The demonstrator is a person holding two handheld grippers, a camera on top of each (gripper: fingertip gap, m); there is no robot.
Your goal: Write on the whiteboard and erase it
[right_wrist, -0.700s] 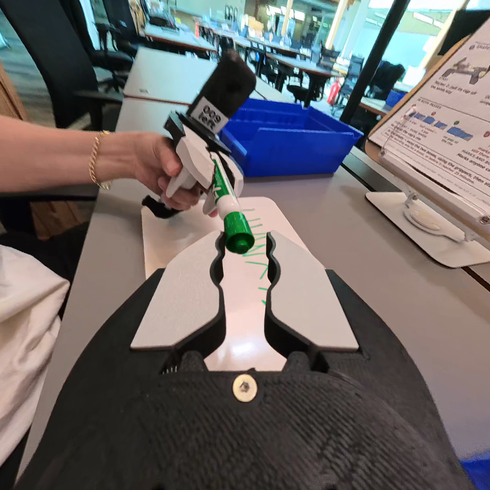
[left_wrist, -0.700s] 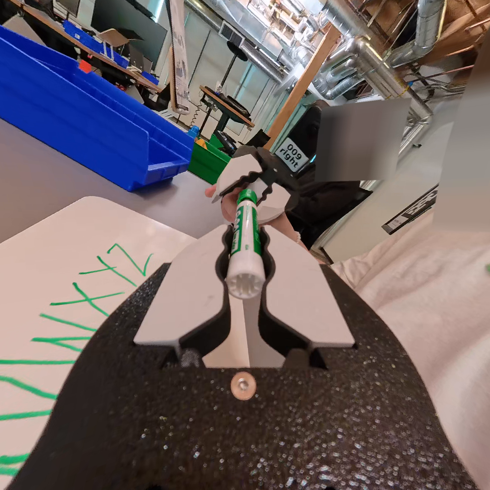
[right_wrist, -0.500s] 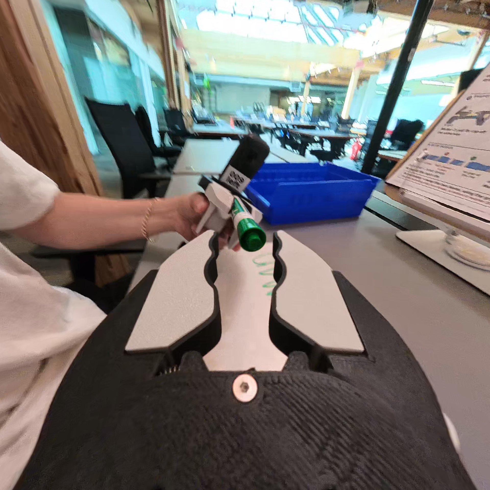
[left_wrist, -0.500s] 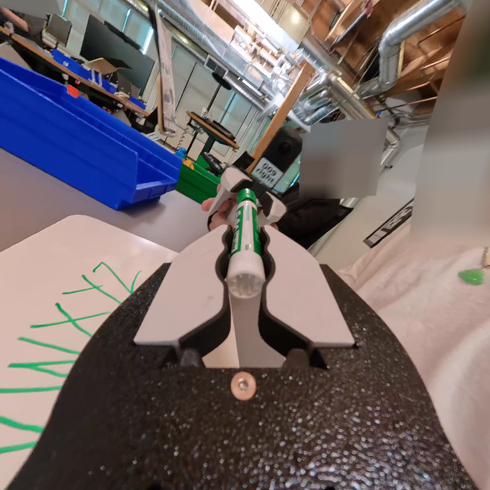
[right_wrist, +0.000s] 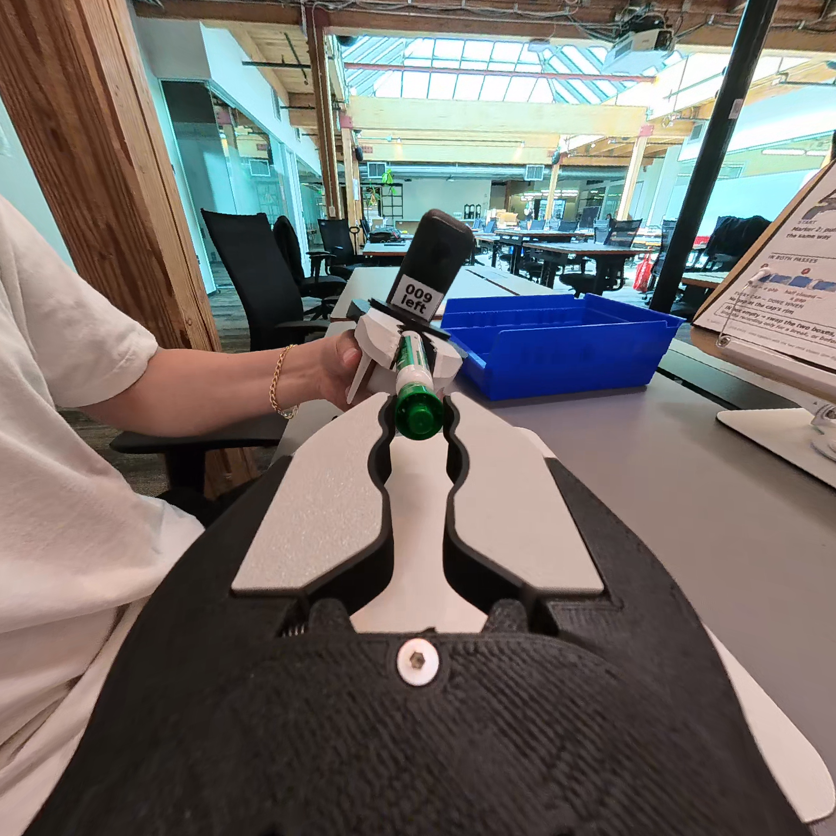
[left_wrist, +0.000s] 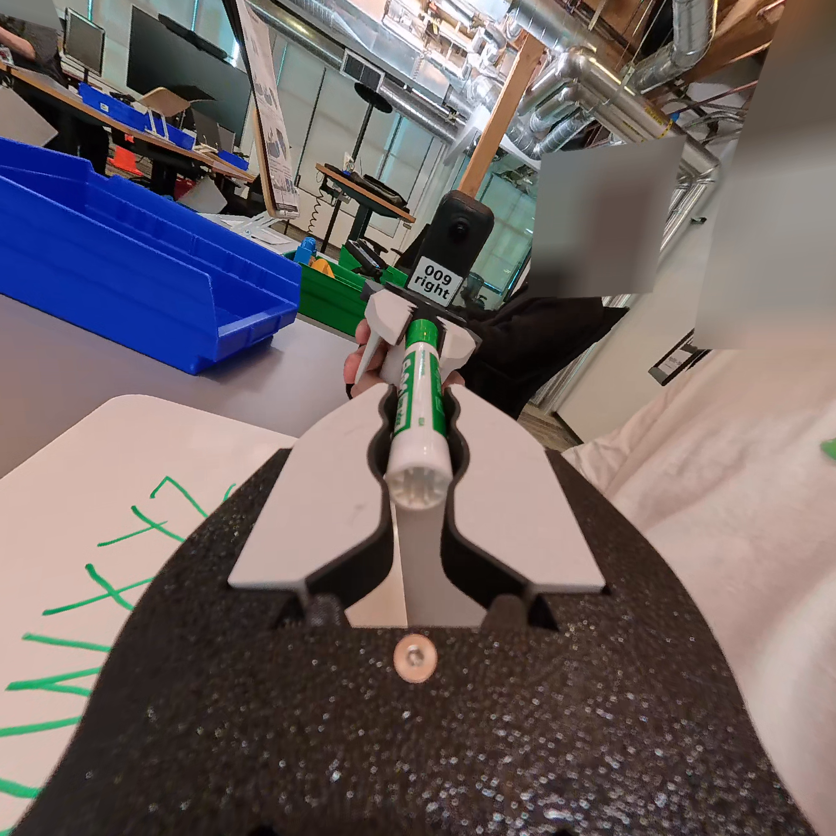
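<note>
1. Left wrist view: left gripper (left_wrist: 418, 418) is clamping the white barrel of the green dry-erase marker (left_wrist: 418, 407), jaws nearly closed around it, butt end facing the camera.
2. Right wrist view: right gripper (right_wrist: 418, 414) is sitting at the green cap (right_wrist: 417, 412), jaws a cap-width apart on either side. I cannot tell whether the pads are actually pressing on it.
3. Marker is hanging in the air between both grippers, above the whiteboard (left_wrist: 135, 452), which is lying flat on the grey table (left_wrist: 90, 353) and already carrying green strokes (left_wrist: 122, 592).
4. Judgement: writing looks done, this is the capping step, with erasing not yet started.
5. Doing it well: keeping both grippers on one axis, pushing straight along the barrel until the cap seats, no twisting sideways or the barrel could slip in the left jaws.
6. Blue bin (right_wrist: 556, 344) is sitting well apart, not in the way.
</note>
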